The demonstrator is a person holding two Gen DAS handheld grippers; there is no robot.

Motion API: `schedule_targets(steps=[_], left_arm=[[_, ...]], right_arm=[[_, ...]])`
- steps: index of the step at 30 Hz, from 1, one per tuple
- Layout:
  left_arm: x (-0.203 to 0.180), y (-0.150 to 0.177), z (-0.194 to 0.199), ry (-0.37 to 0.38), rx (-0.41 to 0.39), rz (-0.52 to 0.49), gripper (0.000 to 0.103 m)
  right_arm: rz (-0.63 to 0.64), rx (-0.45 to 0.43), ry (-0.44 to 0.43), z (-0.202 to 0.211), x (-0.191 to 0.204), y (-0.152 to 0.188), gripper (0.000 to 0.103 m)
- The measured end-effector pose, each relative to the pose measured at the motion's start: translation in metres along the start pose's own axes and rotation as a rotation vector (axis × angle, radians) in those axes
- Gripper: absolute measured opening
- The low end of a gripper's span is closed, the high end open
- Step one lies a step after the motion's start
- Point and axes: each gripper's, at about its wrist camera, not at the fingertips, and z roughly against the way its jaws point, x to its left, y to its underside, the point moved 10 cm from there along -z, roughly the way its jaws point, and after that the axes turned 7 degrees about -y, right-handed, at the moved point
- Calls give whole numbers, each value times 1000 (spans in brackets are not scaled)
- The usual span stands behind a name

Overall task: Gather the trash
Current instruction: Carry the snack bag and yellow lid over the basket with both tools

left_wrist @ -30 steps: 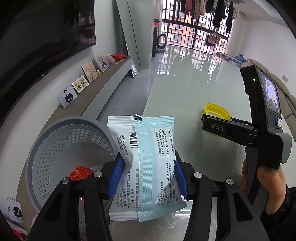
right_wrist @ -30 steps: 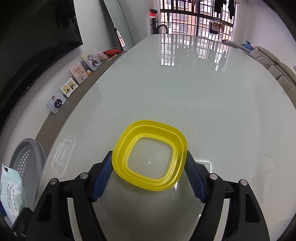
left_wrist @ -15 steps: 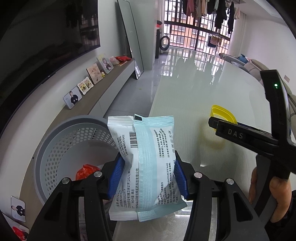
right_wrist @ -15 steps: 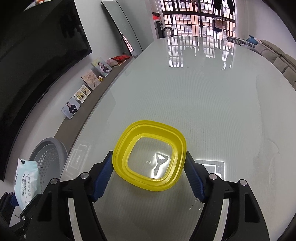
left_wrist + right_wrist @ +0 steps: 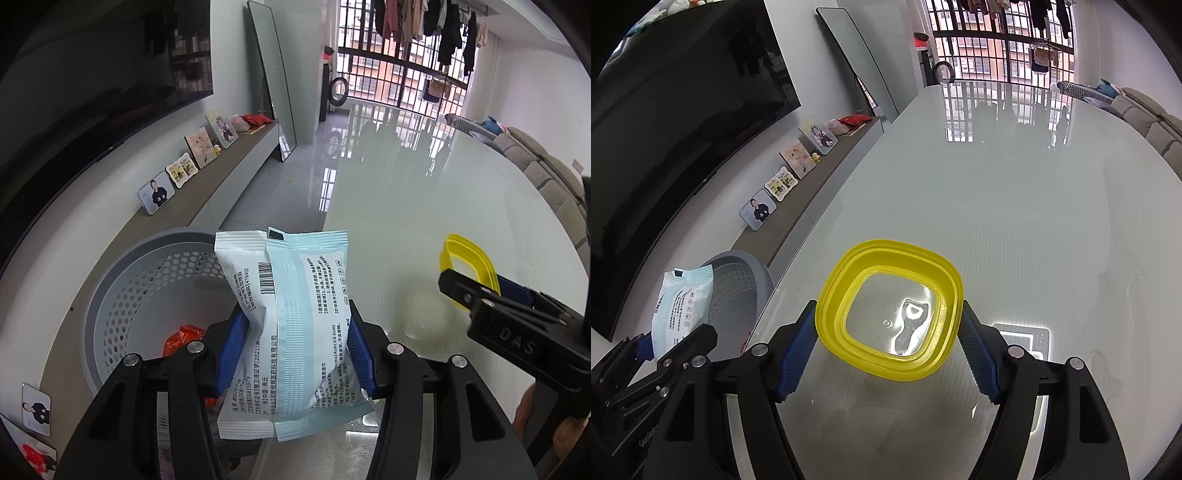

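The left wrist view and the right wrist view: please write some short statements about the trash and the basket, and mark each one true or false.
1. The left gripper holds a white and pale blue plastic packet between its blue fingers. True.
2. The grey perforated plastic basket has nothing inside. False: a crumpled red-orange wrapper lies in it.
3. The right gripper holds a yellow rounded-square plastic lid. True.
4. The yellow lid is opaque all over. False: its centre is clear, and the glossy white table shows through it.
5. The basket stands on the table. False: it stands lower, beside the table's edge.
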Motion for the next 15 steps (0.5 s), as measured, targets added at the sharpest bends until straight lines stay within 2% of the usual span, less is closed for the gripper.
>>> schedule_targets(steps=[15], left_arm=[[45,24,-9,-15,25,27,50]], right_arm=[[-24,12,-5,4,23,36,71]])
